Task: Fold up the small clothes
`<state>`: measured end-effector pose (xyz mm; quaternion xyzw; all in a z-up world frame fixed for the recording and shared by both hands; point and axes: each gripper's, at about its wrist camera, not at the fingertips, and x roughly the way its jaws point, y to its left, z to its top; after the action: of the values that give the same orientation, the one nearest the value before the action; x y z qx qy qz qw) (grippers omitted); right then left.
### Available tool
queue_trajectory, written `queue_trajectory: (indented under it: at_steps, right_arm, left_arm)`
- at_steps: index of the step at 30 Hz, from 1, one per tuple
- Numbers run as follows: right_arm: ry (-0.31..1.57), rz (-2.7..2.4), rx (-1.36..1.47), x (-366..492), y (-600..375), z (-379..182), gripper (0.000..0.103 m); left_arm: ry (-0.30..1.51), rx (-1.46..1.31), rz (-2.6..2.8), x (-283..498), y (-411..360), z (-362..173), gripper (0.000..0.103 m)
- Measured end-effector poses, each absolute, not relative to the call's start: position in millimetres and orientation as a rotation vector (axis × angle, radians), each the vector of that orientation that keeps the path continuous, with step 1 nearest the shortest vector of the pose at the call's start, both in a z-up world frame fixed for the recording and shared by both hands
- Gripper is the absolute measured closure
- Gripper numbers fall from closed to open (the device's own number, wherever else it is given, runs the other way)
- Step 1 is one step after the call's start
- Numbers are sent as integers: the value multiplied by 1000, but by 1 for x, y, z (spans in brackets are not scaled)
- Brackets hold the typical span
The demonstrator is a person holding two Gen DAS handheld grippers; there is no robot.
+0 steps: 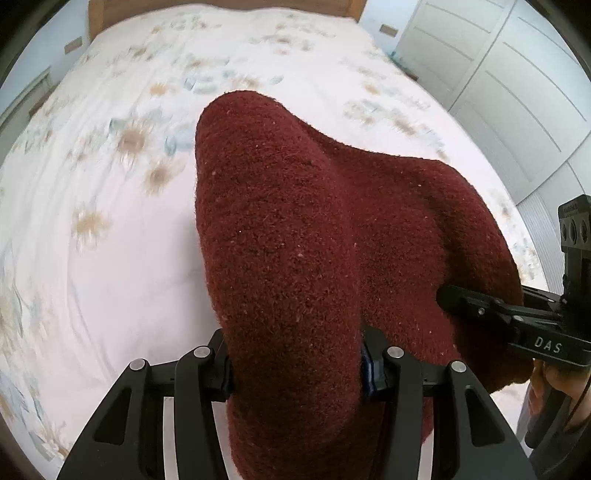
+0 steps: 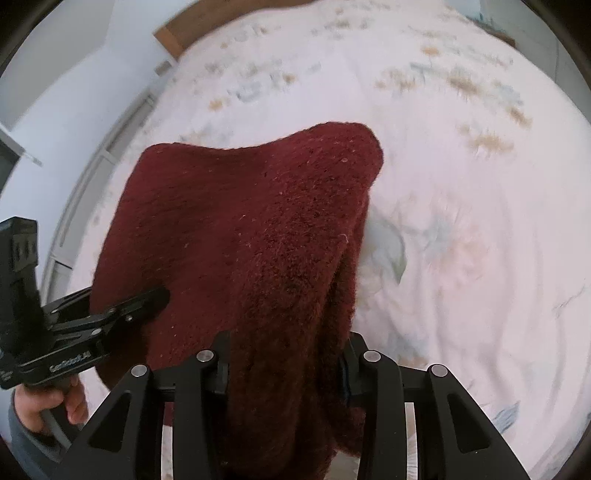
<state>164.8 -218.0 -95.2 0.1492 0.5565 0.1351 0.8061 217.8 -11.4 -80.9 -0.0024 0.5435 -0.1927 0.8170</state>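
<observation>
A dark red knitted garment (image 1: 288,221) hangs lifted over the white flowered bedspread (image 1: 110,240). My left gripper (image 1: 295,369) is shut on a thick bunch of one edge, and the cloth covers its fingertips. At the right of the left wrist view, my right gripper (image 1: 454,299) reaches into the other edge. In the right wrist view the garment (image 2: 240,221) drapes forward from my right gripper (image 2: 284,365), which is shut on a gathered fold. My left gripper (image 2: 155,295) bites the cloth from the left. The piece is stretched between the two.
The bedspread (image 2: 461,258) fills most of both views. A wooden headboard (image 1: 229,5) stands at the far end. White wardrobe doors (image 1: 498,74) are to the right of the bed. A hand (image 2: 55,406) in a grey sleeve holds the left gripper's handle.
</observation>
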Motion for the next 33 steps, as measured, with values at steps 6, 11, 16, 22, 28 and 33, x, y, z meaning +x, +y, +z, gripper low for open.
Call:
queue_trajectory:
  at_steps: [6,11,16,22,28,33]
  right_arm:
    - [1220,252,344,167,-227,-124,53]
    - [1221,224,298,166,-228,-115,43]
    - [1183,182,211,163,-217,-101,23]
    - [1097,167,130,147,-210,-82,11]
    - [1081,145,97,138,-210,-94,0]
    - [1090,83,81,124,-234,-114,0]
  left_arm:
    - [1193,-28,-373,207,-2,-130,43]
    - [1188,24,-273,202,-5,-128,19]
    - [1193,6,-254,197,-6,-118,7]
    - [1174,-14,-267,186,1,-95,1]
    - [1158,-10,-261,173,19,-88,1]
    - [1161,-25,-244,161,28,-101,1]
